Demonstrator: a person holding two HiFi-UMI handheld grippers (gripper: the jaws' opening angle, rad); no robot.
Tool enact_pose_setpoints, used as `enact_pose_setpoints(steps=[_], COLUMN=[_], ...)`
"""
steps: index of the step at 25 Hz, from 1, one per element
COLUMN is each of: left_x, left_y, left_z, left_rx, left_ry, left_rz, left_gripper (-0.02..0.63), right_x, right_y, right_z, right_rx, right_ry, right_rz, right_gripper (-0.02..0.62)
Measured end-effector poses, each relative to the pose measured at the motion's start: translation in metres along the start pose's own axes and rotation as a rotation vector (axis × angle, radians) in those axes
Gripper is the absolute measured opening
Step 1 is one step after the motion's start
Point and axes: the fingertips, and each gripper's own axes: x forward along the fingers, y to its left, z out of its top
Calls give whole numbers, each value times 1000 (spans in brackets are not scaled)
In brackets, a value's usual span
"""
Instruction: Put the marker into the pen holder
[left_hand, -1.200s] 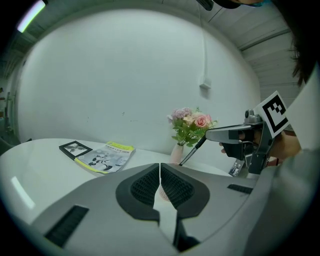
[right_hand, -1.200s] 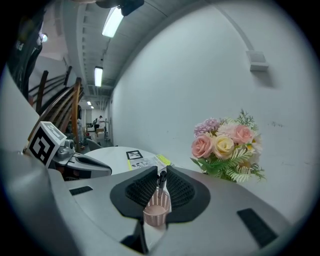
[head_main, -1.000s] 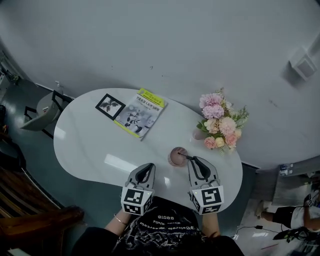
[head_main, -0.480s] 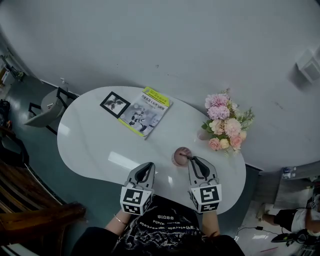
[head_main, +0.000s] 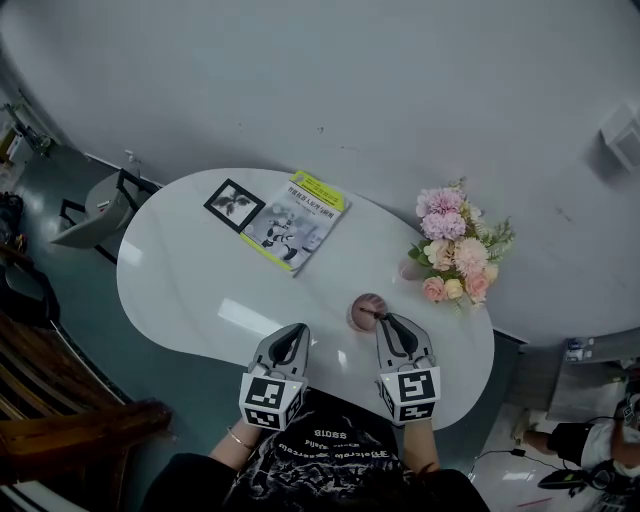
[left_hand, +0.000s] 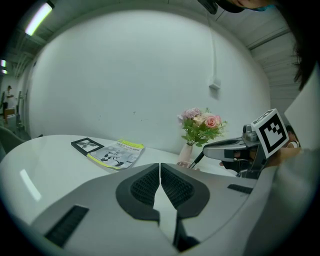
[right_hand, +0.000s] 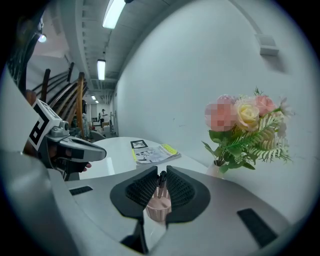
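Pink pen holder (head_main: 365, 312) hid the lower end of the marker (right_hand: 161, 178), so it stayed unclear whether the tip had gone in. The right claw (head_main: 385, 318) gripped the marker at the holder's 5 o'clock, near the desk (head_main: 190, 290) edge. The left claw (head_main: 297, 330), closed and empty, sat at 8 o'clock. Bare desktop lay open toward 9 o'clock. Both claws held nearly the same places as a second before.
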Motion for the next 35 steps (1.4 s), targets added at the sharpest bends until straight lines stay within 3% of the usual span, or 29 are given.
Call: enact_pose_setpoints(steps=[25,35], left_x=[10,15], left_y=[-19,-25], left_z=[0,-1], left_rx=[45,54], left_ry=[13,21], left_rz=[-48,-60], left_gripper=[26,26], right_x=[17,15], right_y=[3,-6], right_z=[-26,-32], right_rx=[20,96], right_ry=[56,46], right_rz=[39,46], right_gripper=[78,81])
